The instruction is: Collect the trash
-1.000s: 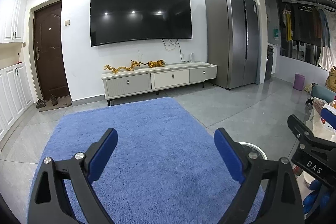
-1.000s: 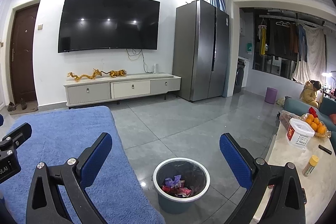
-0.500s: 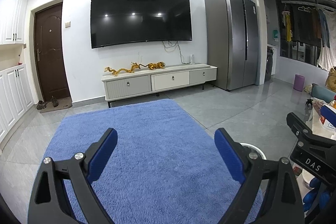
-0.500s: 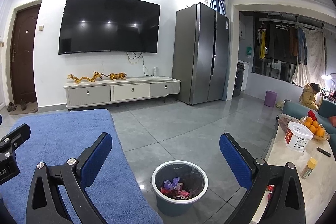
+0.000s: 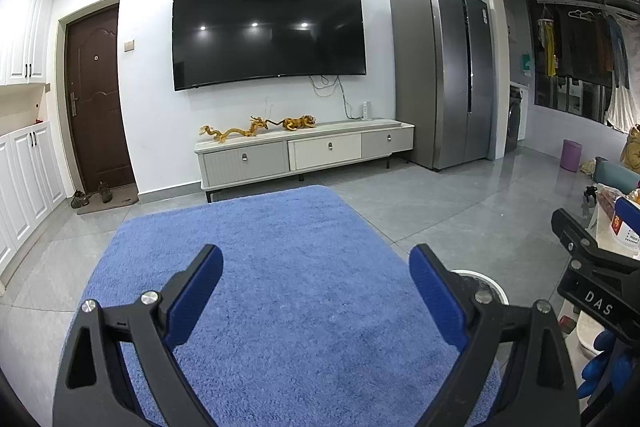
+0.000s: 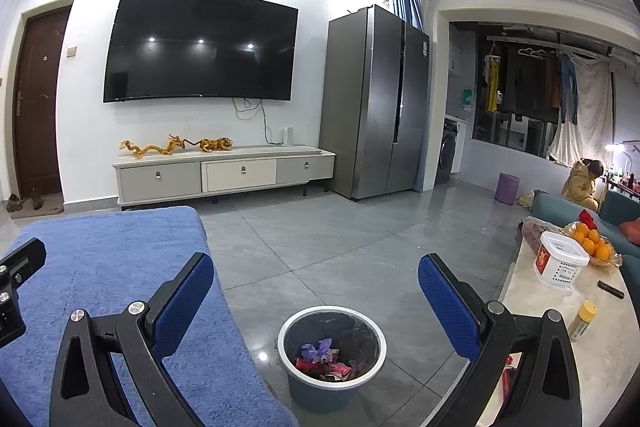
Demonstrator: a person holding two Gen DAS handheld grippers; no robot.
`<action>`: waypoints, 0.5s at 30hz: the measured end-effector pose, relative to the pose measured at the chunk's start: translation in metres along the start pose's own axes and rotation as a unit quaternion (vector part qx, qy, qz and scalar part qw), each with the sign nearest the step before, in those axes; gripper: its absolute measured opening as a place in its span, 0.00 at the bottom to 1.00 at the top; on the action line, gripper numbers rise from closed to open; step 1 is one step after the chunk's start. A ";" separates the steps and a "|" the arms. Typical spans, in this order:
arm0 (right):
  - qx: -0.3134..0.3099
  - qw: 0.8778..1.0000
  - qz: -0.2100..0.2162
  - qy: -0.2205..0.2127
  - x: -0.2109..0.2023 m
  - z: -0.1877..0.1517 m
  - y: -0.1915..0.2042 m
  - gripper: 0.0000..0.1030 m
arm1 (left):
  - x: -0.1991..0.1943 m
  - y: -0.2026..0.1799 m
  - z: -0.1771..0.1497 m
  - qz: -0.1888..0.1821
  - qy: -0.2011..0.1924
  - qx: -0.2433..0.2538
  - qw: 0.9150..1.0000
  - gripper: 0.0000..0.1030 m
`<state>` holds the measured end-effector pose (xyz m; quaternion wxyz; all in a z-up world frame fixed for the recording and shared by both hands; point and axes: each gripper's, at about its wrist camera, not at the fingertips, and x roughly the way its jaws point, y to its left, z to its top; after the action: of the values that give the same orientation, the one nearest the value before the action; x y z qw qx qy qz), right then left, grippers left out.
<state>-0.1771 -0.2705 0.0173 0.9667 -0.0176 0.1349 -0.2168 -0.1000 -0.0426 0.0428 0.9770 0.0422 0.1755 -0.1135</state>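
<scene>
- Grey-blue trash bin [image 6: 332,359] with a pale rim, standing on the grey tile floor [image 6: 340,247] just beside the edge of the blue rug [image 6: 112,267], between rug and pale table [image 6: 592,347].
- Inside the bin: crumpled wrappers [image 6: 324,361], red and purple, lying low against a dark liner.
- From the left wrist view, only a sliver of the bin's rim [image 5: 486,277], hidden mostly behind the right-hand finger.
- Left gripper [image 5: 316,291]: spread wide, blue pads [image 5: 196,303] well apart, nothing between them, held over the rug.
- Right gripper [image 6: 316,303]: likewise spread wide and holding nothing, with the bin below and between its fingers.
- On the table: white basket [image 6: 560,263], oranges [image 6: 592,243], a small yellow-capped bottle [image 6: 582,321]; something red at the table's near edge [image 6: 508,379], possibly a wrapper, too hidden to tell.
- Against the far wall: black television [image 6: 200,47], low cabinet [image 6: 224,173], steel fridge [image 6: 372,103].
- Compared with a second ago: both views tipped slightly, the television and cabinet sitting a touch lower in frame, the bin a little lower in the right view.
- Spread of both grippers unchanged; contents of the bin the same.
</scene>
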 end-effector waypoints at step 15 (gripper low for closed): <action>0.002 1.000 -0.016 0.007 0.012 -0.004 -0.014 1.00 | 0.010 -0.003 -0.002 -0.006 0.009 -0.006 1.000 0.92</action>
<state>-0.1737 -0.2880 0.0114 0.9622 -0.0168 0.1408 -0.2325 -0.0924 -0.0472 0.0374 0.9750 0.0359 0.1851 -0.1174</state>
